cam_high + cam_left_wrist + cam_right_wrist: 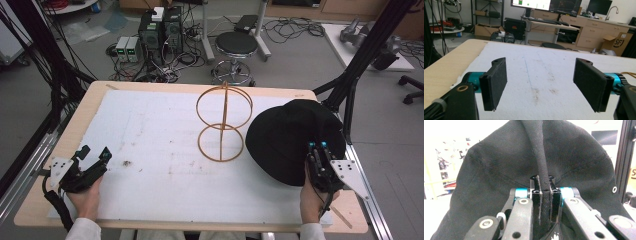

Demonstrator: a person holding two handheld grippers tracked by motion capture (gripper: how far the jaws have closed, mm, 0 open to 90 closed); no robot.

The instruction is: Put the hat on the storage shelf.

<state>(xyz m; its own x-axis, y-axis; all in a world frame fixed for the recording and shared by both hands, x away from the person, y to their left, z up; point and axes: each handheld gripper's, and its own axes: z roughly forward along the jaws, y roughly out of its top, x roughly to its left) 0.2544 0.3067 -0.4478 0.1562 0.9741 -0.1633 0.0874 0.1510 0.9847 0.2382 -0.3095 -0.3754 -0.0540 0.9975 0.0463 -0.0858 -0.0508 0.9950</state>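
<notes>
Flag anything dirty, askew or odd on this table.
Brownish smudges mark the white mat, near the open left gripper. The black hat hangs past the mat's right edge, its brim pinched between the right gripper fingers. The wooden ring stand stands upright, undamaged.

The black hat (pixel 506 170) hides the table in the right gripper view.
</notes>
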